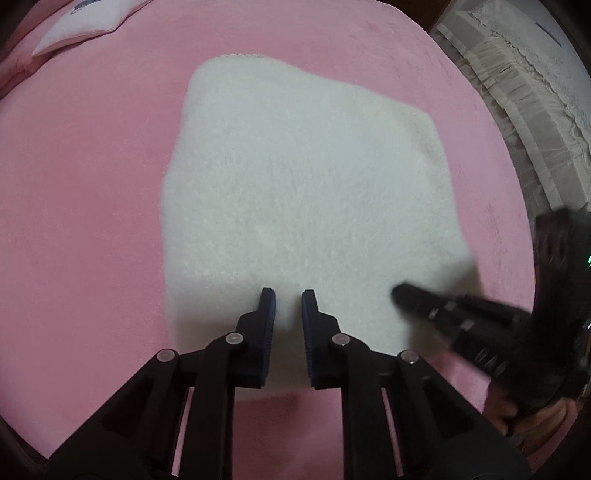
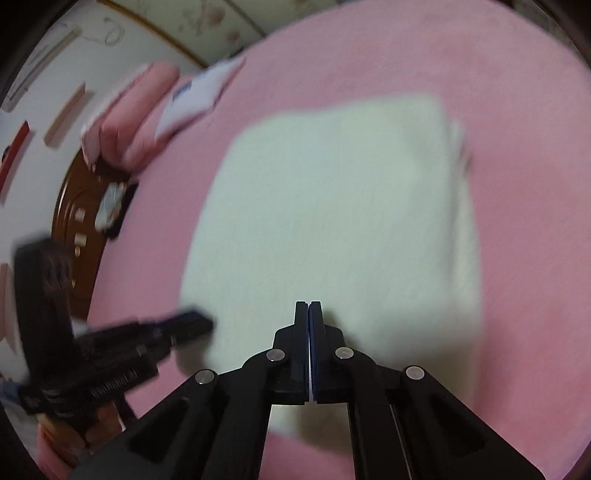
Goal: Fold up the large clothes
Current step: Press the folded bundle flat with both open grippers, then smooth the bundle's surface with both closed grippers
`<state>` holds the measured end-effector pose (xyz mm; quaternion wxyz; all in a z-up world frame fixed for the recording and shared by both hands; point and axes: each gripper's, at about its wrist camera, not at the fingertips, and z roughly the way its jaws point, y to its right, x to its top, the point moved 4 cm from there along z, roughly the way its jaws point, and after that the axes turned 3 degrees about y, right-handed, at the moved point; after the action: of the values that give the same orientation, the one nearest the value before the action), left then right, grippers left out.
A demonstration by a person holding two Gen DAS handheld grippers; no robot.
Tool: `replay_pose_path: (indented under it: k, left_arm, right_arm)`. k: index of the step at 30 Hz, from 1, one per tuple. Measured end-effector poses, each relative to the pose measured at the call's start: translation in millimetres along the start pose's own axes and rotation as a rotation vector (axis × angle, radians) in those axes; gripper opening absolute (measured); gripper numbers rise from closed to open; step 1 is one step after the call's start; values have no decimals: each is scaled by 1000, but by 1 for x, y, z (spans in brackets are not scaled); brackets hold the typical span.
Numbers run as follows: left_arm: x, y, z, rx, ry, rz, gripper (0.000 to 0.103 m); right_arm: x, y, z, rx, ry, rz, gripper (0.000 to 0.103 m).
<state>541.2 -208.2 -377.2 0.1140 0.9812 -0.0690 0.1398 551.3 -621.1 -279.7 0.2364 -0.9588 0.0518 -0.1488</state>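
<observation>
Here, the white fluffy fleece garment (image 1: 303, 184) (image 2: 332, 229) lies folded into a thick, roughly rectangular block at the centre of the pink plush bed cover (image 1: 81, 184) (image 2: 517, 110). In the left wrist view, the left black two-finger gripper (image 1: 288, 301) sits over the block's near edge at 6 o'clock, jaws a small gap apart with only fleece showing between the blue pads, nothing gripped. The right black two-finger gripper (image 1: 402, 295) enters from 4 o'clock, blurred, tip over the garment's near right corner. In the right wrist view, the right gripper (image 2: 307, 306) has its jaws pressed together, with no cloth visible between them; the left gripper (image 2: 199, 321) appears at 8 o'clock. A white rectangular pillow (image 1: 85, 26) (image 2: 199, 96) lies at 11 o'clock. A cream lace-trimmed fabric (image 1: 517, 92) lies beyond the bed at 2 o'clock.
</observation>
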Motion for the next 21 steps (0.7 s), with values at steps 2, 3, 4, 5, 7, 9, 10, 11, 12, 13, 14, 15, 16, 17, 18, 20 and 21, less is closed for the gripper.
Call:
replay_pose_path:
  k: [2,3,4,5,7,9,10,11,12,13,14,15,16,17,18,20,21]
  left_arm:
    - [-4,-8,7,31,-15,-10,0]
    - [-7,-10,9,35,-8,-3,1]
    - [-9,-10,11,38,0,10,1]
    - [-10,-9,12,50,4,30,1]
    - [-13,0,12,96,13,97,1]
    - [-16,5,9,139,33,127,1]
    - [-15,8,7,152,42,126,1]
    - [-12,10,3,173,55,129,0]
    - [-10,12,-3,192,70,138,1]
    - [-7,15,-9,207,92,153,1]
    - [1,20,-14,206,112,160,1]
    - [8,20,-15,196,117,152,1]
    - [20,19,-11,171,112,125,1]
    - [24,12,-13,147,103,99,1]
    - [36,8,-4,117,91,62,1]
    - [58,-1,20,88,65,-14,1]
    - [70,-8,29,64,66,-66,1]
  right_arm:
    - [-21,6,8,-4,-9,14,0]
    - [-25,10,8,-3,-2,33,0]
    - [-32,18,3,-13,6,68,0]
    - [-38,26,-5,-32,13,117,0]
    - [-49,39,-20,-105,29,167,0]
    - [-56,45,-34,-203,43,149,0]
    - [-59,42,-40,-211,45,142,0]
    - [-76,28,-59,-211,51,136,0]
    - [-81,14,-70,-214,64,118,0]
    - [-74,9,-74,-197,83,89,0]
    - [-69,0,-81,-156,106,57,0]
    - [-61,-18,-86,-81,135,12,0]
    - [-55,-37,-84,-11,141,-23,0]
    - [-51,-49,-79,38,127,-41,0]
    - [-45,-62,-67,85,108,-54,0]
    - [-34,-80,-37,86,83,-71,0]
    - [-29,-86,-21,82,70,-74,0]
